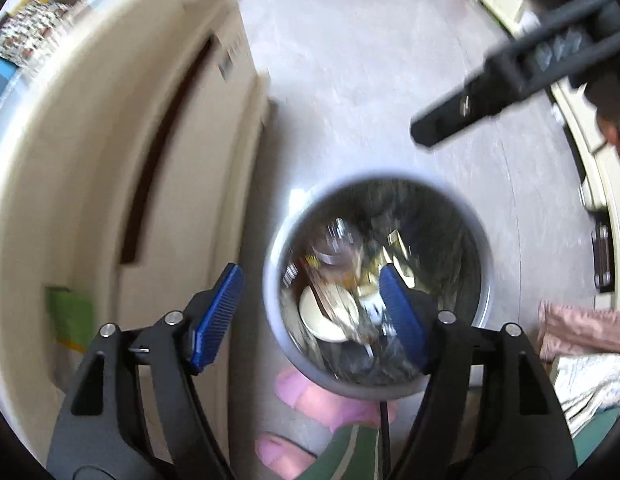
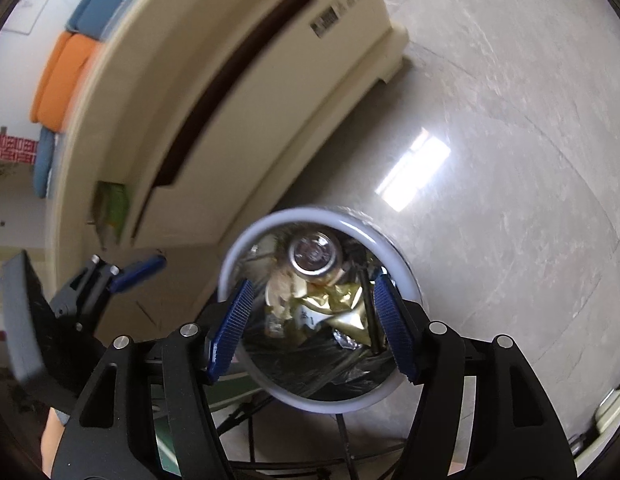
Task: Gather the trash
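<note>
A round white-rimmed trash bin (image 1: 486, 276) (image 2: 406, 276) with a black liner stands on the floor below both grippers. Inside lie a glass jar (image 2: 314, 257), gold foil wrappers (image 2: 342, 300), a white cup or dish (image 1: 324, 316) and other scraps. My left gripper (image 1: 310, 312) is open and empty, above the bin's left rim. My right gripper (image 2: 312, 322) is open and empty, directly over the bin's mouth. The right gripper shows as a black bar in the left wrist view (image 1: 510, 76); the left gripper shows at the left in the right wrist view (image 2: 121, 276).
A cream cabinet (image 1: 121, 152) (image 2: 245, 80) with a dark slot stands left of the bin. A green item (image 1: 69, 316) hangs on its side. Grey tiled floor (image 2: 490, 160) lies to the right. Pink slippers (image 1: 310, 396) and green trousers (image 1: 350, 452) are below.
</note>
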`<state>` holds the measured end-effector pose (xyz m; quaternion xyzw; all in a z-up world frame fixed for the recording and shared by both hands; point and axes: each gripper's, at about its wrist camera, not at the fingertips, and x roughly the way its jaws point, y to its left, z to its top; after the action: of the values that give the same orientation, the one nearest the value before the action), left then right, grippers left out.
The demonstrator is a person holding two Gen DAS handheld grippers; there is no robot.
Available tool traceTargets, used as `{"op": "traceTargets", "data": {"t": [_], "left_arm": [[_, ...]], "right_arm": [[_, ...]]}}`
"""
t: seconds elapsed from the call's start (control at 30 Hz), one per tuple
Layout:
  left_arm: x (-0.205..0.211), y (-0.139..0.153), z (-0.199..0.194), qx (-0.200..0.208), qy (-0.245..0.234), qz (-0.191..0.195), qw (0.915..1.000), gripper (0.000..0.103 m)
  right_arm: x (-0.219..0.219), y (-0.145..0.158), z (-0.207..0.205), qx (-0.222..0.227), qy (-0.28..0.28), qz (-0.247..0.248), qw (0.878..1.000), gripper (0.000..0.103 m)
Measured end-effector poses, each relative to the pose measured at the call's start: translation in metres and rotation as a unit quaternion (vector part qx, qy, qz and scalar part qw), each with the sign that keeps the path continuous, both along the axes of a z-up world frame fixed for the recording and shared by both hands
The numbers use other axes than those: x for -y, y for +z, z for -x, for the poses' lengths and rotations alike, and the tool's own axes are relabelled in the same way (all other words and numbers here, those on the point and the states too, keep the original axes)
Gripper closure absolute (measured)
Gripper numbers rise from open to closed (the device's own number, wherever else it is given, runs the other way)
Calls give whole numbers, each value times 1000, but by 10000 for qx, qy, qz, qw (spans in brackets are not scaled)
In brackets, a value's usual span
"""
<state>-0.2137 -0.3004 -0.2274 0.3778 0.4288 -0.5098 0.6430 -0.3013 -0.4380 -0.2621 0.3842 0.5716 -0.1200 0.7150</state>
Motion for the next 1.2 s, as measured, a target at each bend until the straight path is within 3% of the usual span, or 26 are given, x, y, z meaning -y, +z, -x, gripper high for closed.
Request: {"op": "traceTargets", "data": {"t": [0.13,0.27,0.43,0.6,0.73,1.0,1.2], "left_arm": [[-4,49,-14,29,340,693,9970,30],[-15,97,-30,450,655,1256,9889,25],[-43,158,-54,967,1143,1859,9711,24],[-87,207,-86,1233,1764,2335,9482,14],[-125,233,-110,1095,2249,2609,9324,10],[-188,266,-134,1860,2927,2587,9016,7],[-239,274,-149,2122,3463,2572,8769,7]], "right_arm": [[5,43,-7,391,101,395,9984,39],[3,93,-21,1018,313,571,9927,36],[-22,144,-55,1448,735,1079,9808,34],[-56,181,-98,1870,1095,1251,9682,32],[-86,206,-134,2114,1445,1260,9584,26],[-156,232,-189,2554,1864,1211,9409,17],[-210,237,-220,2719,2174,1137,9305,16]]}}
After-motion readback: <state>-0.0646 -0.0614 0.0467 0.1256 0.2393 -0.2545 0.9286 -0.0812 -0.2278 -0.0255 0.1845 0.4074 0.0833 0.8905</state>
